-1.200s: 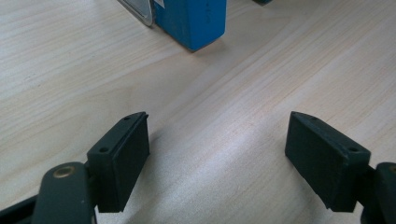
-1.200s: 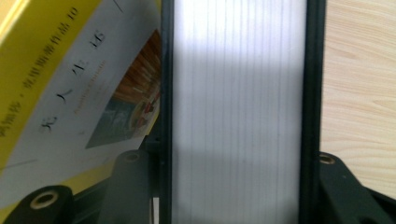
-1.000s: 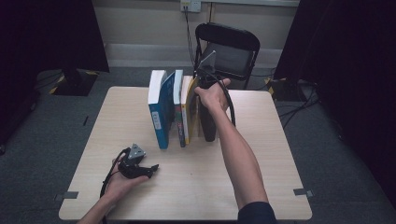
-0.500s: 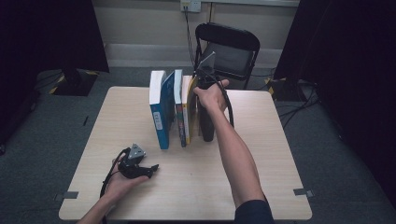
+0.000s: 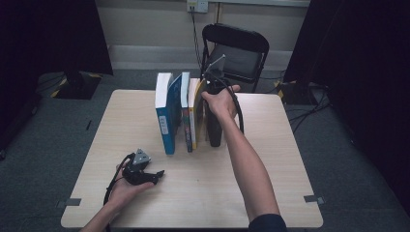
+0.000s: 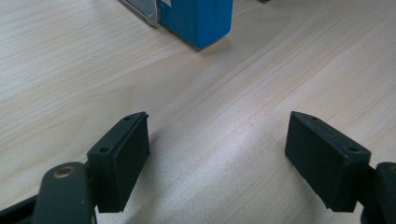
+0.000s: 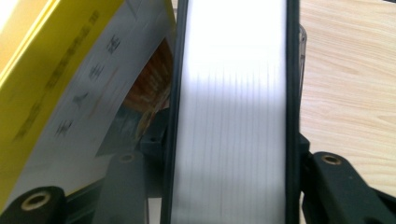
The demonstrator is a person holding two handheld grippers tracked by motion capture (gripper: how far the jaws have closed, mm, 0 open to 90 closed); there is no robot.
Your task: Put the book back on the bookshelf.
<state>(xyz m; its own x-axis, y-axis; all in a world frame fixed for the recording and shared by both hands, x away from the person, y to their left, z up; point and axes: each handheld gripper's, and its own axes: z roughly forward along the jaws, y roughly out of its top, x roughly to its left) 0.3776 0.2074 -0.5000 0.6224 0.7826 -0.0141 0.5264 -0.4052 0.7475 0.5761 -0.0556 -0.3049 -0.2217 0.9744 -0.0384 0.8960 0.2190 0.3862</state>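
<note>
High view: right gripper [image 5: 211, 89] above black book [image 5: 214, 126], rightmost of upright row, counter [image 5: 270, 159] centre; blue book [image 5: 166, 116] at 9 o'clock end.
Left gripper view: left gripper [image 6: 217, 161] fingers wide apart, nothing between, low on counter.
Right gripper view: fingers [image 7: 122, 184] straddle black book, just been opening; yellow book [image 7: 51, 74] at 9 o'clock.

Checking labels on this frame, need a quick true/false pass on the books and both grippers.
1. The right gripper straddles the black book at the right end of the row. True.
2. The left gripper holds the blue book. False: its fingers stand open over bare table, nothing between them.
3. The books stand upright on the table. True.
4. The yellow book stands at the left end of the row. False: it is next to the black book; the blue one is leftmost.
5. A chair stands behind the table. True.
</note>
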